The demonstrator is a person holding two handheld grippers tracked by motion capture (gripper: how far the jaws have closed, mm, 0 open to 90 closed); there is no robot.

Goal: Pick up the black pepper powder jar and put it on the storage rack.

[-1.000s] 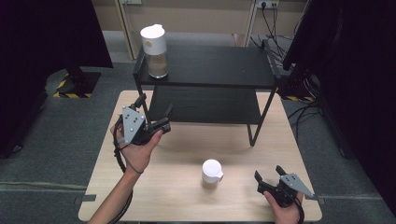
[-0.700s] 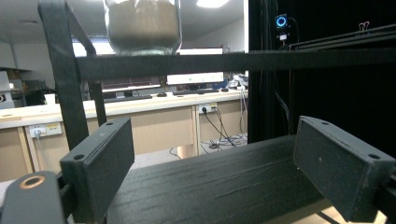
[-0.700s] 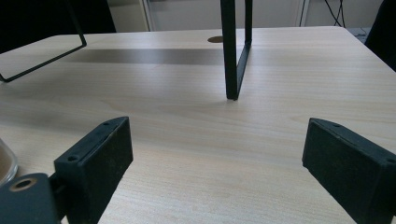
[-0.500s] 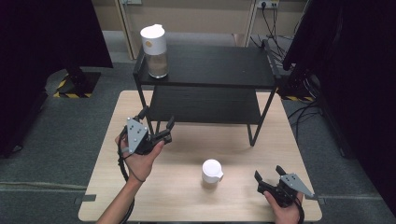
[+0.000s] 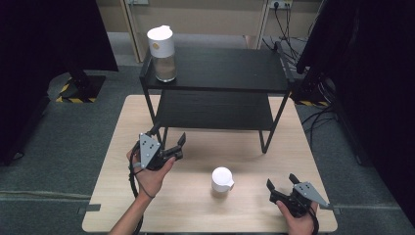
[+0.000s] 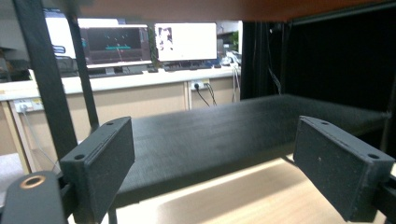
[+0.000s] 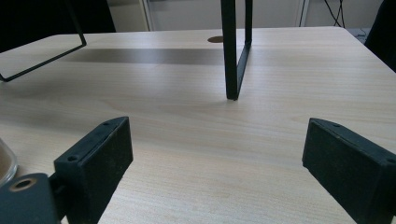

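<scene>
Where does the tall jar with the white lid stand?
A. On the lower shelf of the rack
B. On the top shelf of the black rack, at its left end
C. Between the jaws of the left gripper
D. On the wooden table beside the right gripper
B: in the high view the jar stands upright on the rack's top shelf, near its left end, apart from both grippers.

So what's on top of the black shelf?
A jar with a white lid stands on the top left corner of the black shelf. Brownish stuff fills its bottom; what it is can't be told.
</scene>
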